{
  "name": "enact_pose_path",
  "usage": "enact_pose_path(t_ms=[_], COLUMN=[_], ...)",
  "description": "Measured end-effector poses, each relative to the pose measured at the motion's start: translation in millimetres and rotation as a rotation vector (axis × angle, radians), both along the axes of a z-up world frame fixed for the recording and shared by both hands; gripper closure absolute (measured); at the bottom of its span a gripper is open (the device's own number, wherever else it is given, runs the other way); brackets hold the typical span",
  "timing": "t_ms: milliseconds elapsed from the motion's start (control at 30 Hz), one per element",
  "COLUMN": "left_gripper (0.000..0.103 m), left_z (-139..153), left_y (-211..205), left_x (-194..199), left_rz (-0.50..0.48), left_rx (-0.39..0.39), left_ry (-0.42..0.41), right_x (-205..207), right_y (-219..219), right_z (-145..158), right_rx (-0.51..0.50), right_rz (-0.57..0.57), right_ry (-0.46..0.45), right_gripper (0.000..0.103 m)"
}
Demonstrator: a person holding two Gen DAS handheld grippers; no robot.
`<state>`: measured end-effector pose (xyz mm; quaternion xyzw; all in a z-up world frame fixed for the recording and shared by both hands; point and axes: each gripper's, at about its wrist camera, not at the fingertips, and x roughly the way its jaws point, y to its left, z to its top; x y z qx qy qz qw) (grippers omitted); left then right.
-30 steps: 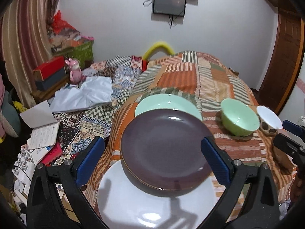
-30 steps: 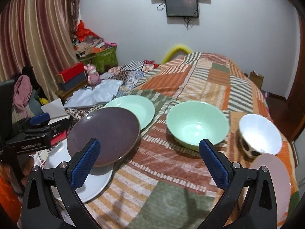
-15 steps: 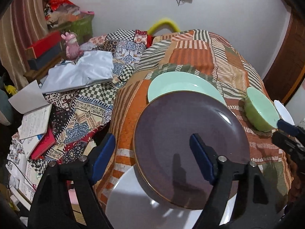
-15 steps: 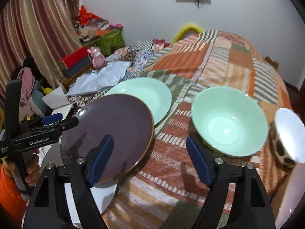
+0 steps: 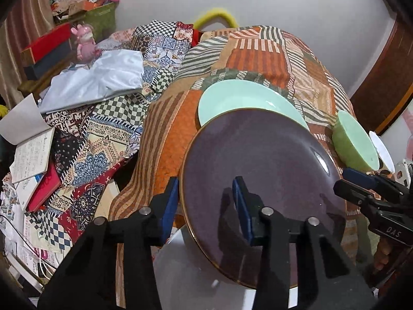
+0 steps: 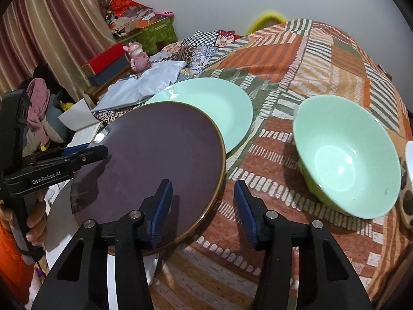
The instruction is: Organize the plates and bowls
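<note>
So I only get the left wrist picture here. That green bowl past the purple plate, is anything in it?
Observer: No. The right wrist view looks straight into the green bowl, and it is empty.
Visitor: What is the other gripper doing?
Observer: The right gripper has just been closing its jaws. They are not pressing yet, and the rim of the purple plate lies between them.
Visitor: And the white thing beyond the bowl?
Observer: That is a white bowl with dark spots on its outside.
</note>
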<state>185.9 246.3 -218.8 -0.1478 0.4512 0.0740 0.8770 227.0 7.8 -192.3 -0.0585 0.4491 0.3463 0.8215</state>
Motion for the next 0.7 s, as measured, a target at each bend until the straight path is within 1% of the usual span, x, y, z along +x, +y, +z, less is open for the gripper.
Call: enact_pose_path(t_ms=[167, 233, 400, 500, 700], left_gripper=[0.067, 0.069, 0.069, 0.069, 0.069], left_z=[-3.6, -5.2, -6.1, -5.9, -4.5], left_y=[3.1, 4.6, 8.2, 7.9, 6.1], left_x=[2.8, 3.6, 4.8, 4.9, 3.9], left_rz=[0.002, 0.003, -0.002, -0.008, -0.006], left_rx=[-0.026, -0.037, -0.061, -0.056, -0.051], left_ry=[0.019, 0.028, 0.034, 0.035, 0.036], right_x=[1.6, 1.8, 3.6, 5.4, 7.5], right_y=[6.4, 8.2, 10.8, 10.6, 5.0], right_z=[-4.6, -6.0, -12.9, -13.6, -12.8], right_rx=[-0.008, -0.013, -0.017, -0.008, 0.016], right_rz=[0.02, 0.021, 0.031, 0.029, 0.009], right_ry=[0.018, 0.02, 0.042, 0.05, 0.064], right_gripper=[0.064, 0.065, 0.069, 0.069, 0.073])
